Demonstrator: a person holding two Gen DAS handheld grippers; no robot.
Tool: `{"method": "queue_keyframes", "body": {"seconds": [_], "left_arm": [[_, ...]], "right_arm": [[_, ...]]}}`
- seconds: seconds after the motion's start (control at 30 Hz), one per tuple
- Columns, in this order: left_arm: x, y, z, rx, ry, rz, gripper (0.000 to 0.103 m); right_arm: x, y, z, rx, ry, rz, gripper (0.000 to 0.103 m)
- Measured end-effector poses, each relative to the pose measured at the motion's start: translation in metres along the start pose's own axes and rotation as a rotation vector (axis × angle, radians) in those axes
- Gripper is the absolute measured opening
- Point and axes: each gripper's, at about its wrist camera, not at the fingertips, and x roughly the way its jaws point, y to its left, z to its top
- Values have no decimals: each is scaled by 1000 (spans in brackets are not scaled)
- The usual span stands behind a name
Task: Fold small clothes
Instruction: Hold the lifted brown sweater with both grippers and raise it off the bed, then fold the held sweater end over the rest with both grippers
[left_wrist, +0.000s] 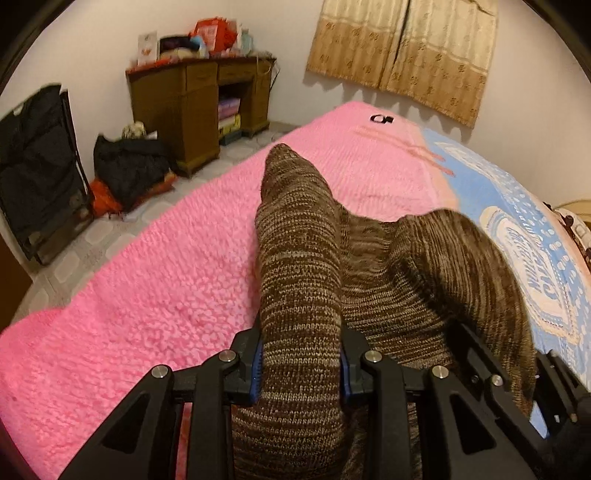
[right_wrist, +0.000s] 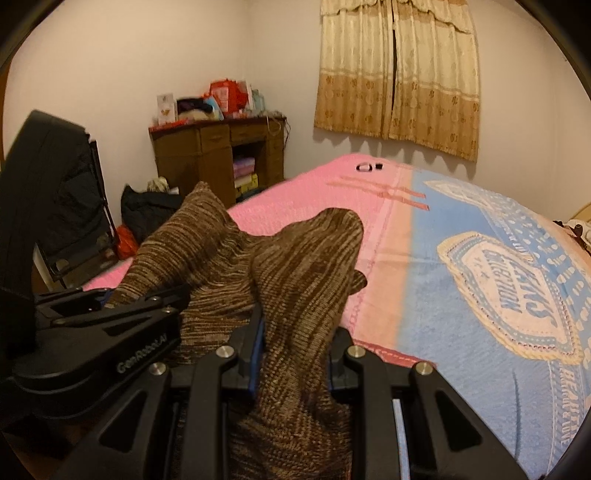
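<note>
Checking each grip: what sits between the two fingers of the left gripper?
In the left wrist view, a bunched part of the brown knit garment fills the gap between the left gripper's blue-padded fingers, which are shut on it above the pink blanket.

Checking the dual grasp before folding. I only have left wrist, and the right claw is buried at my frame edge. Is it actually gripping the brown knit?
Observer: Yes. The right claw is shut on the brown knit cloth, with fabric pinched between its blue pads.
Operator: Same piece as mine?
Observer: Looks so. The fabric runs unbroken across to the left claw, which is seen side-on just to its left.
</note>
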Motion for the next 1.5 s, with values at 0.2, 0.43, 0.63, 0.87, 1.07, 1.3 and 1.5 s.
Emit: {"method": "queue_keyframes", "body": {"seconds": [0.2, 0.43, 0.63, 0.87, 1.07, 1.3, 1.5], "left_arm": [[11, 16, 1, -61, 42, -44, 58], [-16, 28, -8, -51, 117, -86, 72], [-50, 39, -49, -133, 108, -189, 75], [-56, 24, -66, -53, 79, -154, 69], [-59, 66, -69, -197, 137, -269, 25], [-74, 48, -70, -66, 107, -135, 37], [-94, 36, -33, -5, -5, -148, 40]], "right_arm": [[37, -17, -9, 82, 163, 46, 28], [24, -47, -19, 204, 224, 158, 54], [-29, -73, -57, 335, 221, 247, 55], [-46, -44, -80, 251, 240, 216, 29], [-61, -45, -77, 305, 268, 321, 21], [-60, -62, -98, 362, 276, 362, 23], [-97, -60, -84, 204, 189, 220, 26]]}}
